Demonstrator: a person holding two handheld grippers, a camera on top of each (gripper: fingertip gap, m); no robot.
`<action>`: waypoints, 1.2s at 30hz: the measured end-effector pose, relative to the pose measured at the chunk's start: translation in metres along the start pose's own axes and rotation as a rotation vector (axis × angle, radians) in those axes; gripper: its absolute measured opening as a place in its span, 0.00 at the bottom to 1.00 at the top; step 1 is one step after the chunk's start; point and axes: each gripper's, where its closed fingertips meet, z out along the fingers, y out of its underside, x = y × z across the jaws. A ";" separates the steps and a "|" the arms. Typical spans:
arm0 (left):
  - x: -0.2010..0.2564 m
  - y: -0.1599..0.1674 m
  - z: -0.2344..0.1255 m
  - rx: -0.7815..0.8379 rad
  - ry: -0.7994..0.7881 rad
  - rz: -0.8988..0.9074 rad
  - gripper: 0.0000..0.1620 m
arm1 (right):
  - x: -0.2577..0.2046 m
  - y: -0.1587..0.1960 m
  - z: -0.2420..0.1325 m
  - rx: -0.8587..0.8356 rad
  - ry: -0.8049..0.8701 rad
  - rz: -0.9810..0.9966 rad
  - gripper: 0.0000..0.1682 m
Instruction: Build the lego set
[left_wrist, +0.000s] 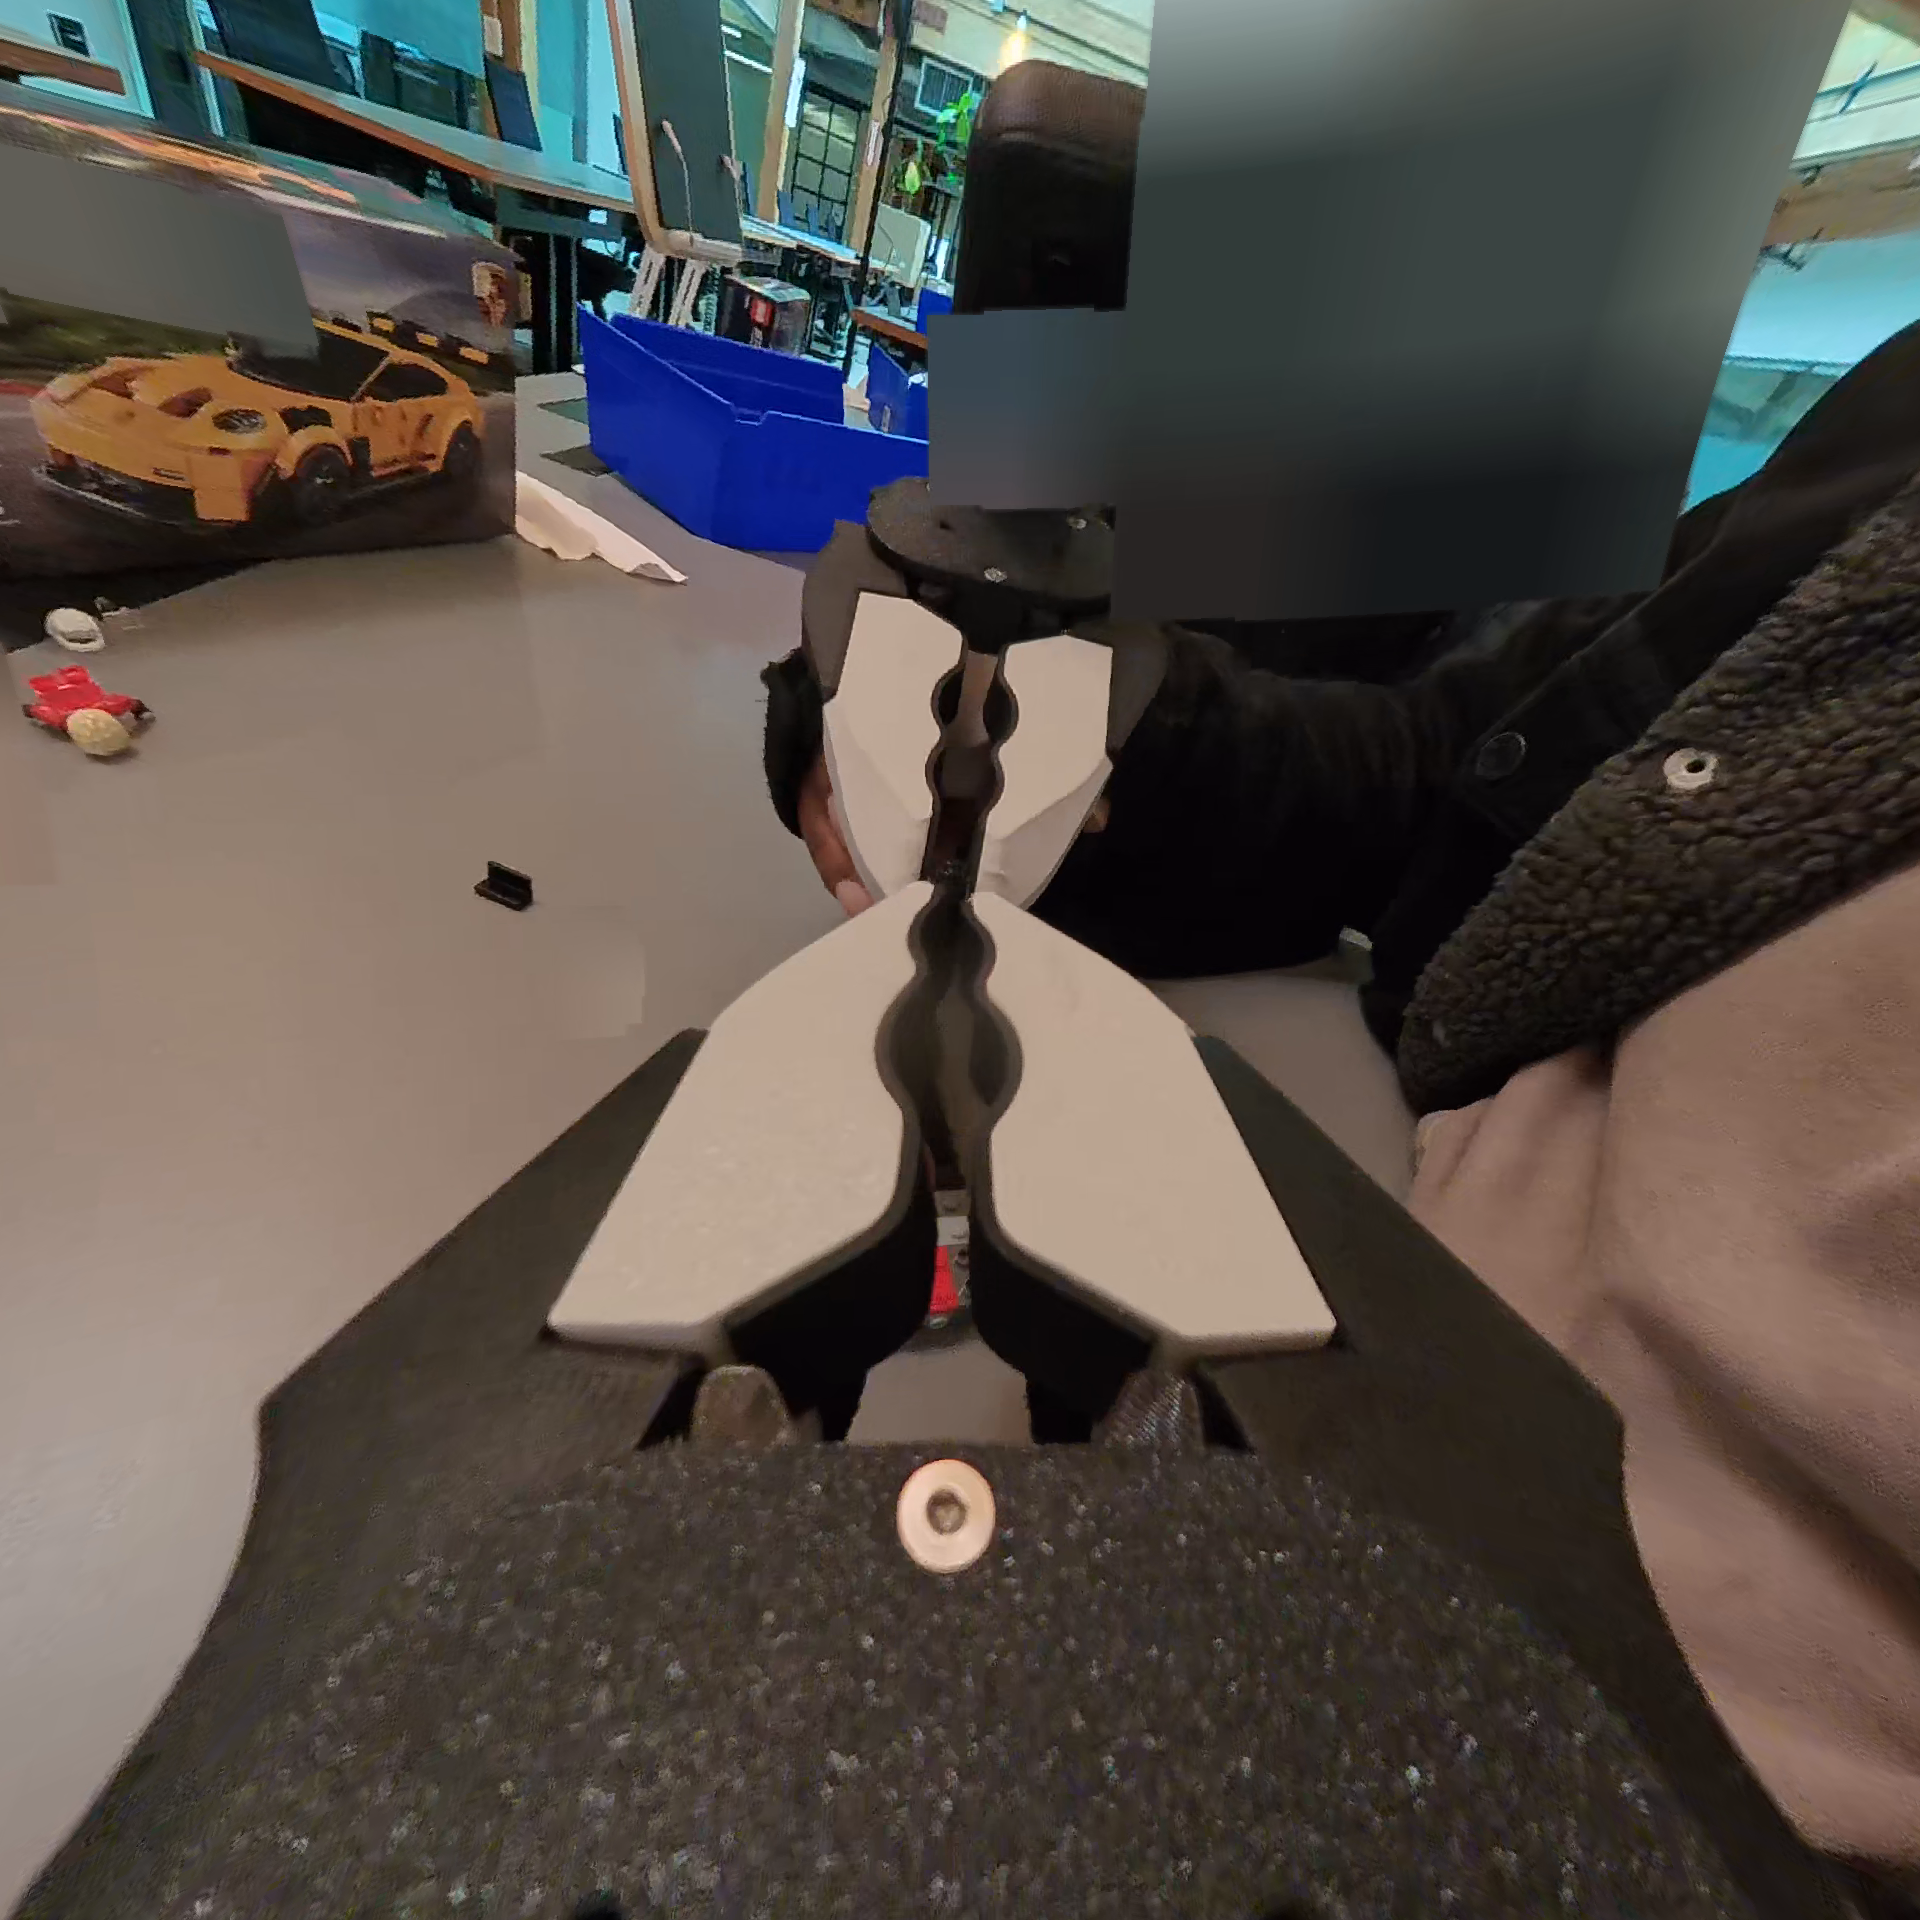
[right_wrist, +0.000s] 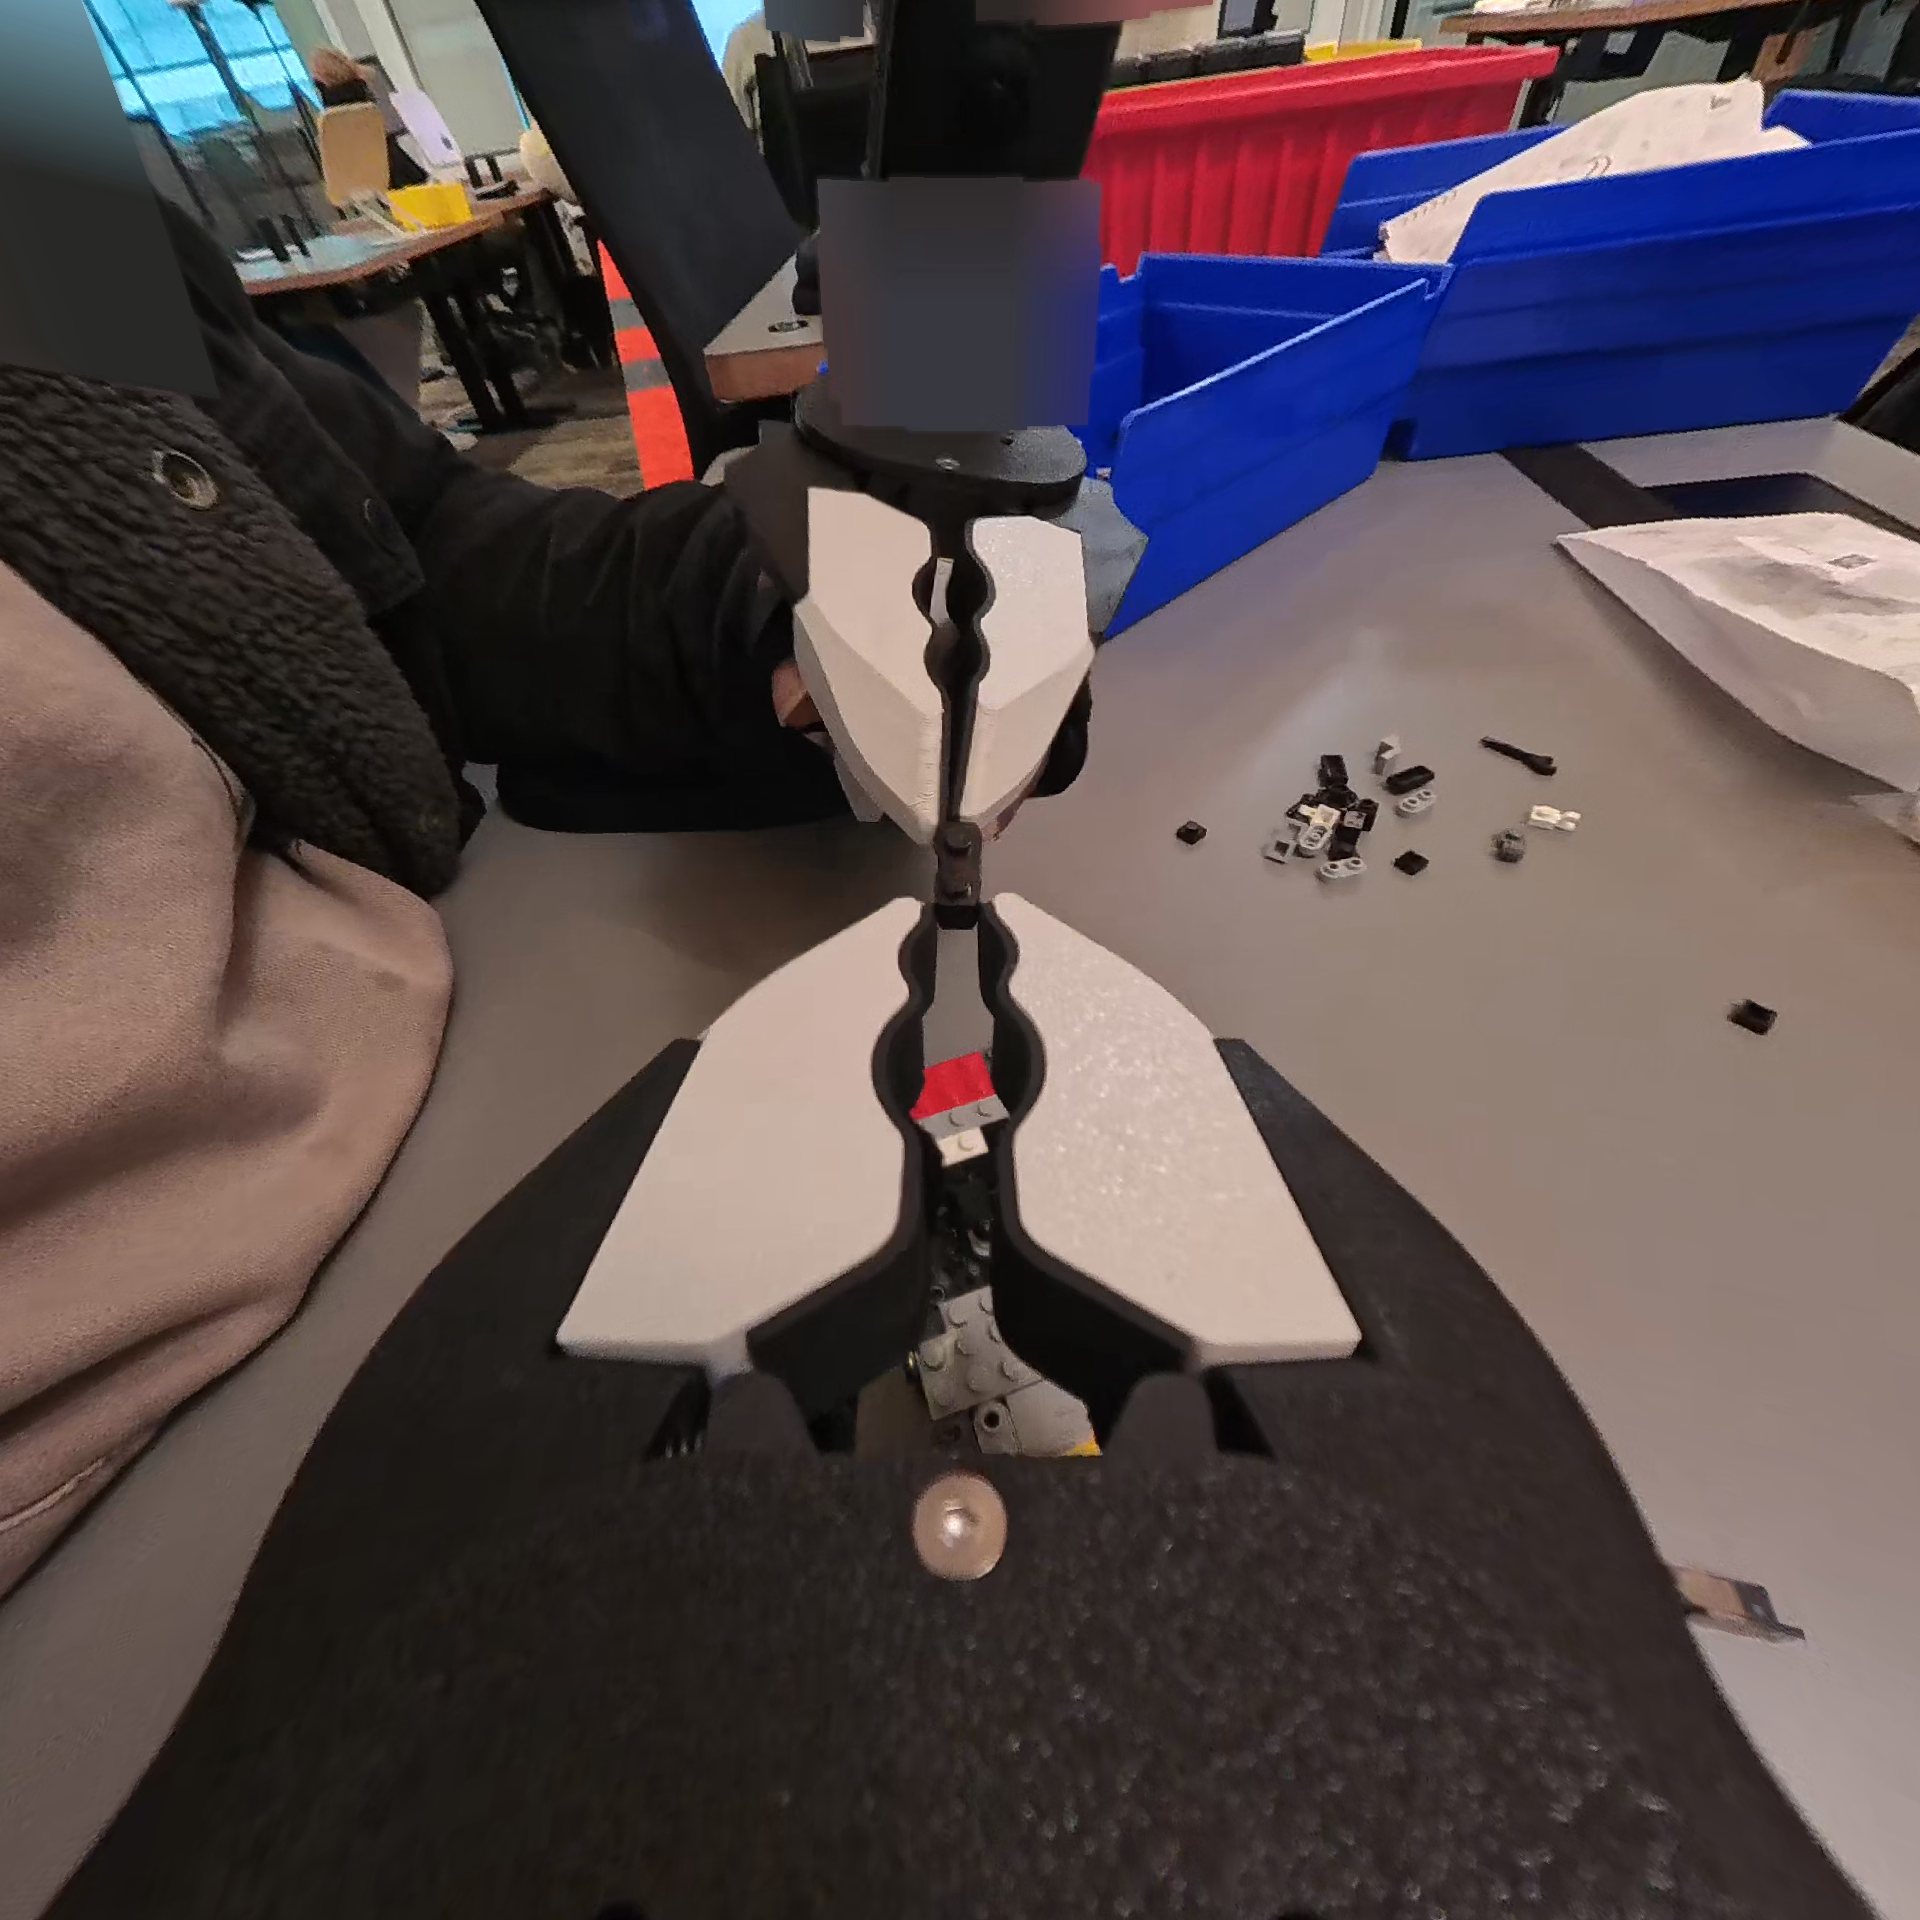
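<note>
Right wrist view: right gripper (right_wrist: 958, 914) and left gripper (right_wrist: 951, 821), fingers nearly closed, meet tip-to-tip on a small black piece (right_wrist: 956, 868). Judged: joining it; next needs aligned pressure.

We find our two grippers tip to tip, so straight ahead at 12 o'clock each blocks the other. In the right wrist view, bare grey table (right_wrist: 1351, 1143) opens at 3 o'clock, past a cluster of loose bricks (right_wrist: 1340, 816) at 1 o'clock and blue bins (right_wrist: 1299, 416) behind. A jacketed arm (right_wrist: 260, 779) closes 9 o'clock.
</note>
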 end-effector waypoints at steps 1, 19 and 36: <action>0.000 -0.001 0.000 0.004 0.003 -0.009 0.00 | 0.000 -0.001 -0.001 0.008 0.001 0.002 0.04; 0.003 0.014 0.002 -0.109 0.013 0.053 0.05 | -0.006 0.006 0.002 -0.056 -0.033 0.003 0.08; -0.020 0.047 -0.002 -0.331 -0.131 0.161 0.27 | 0.015 0.011 -0.006 -0.119 0.095 0.006 0.04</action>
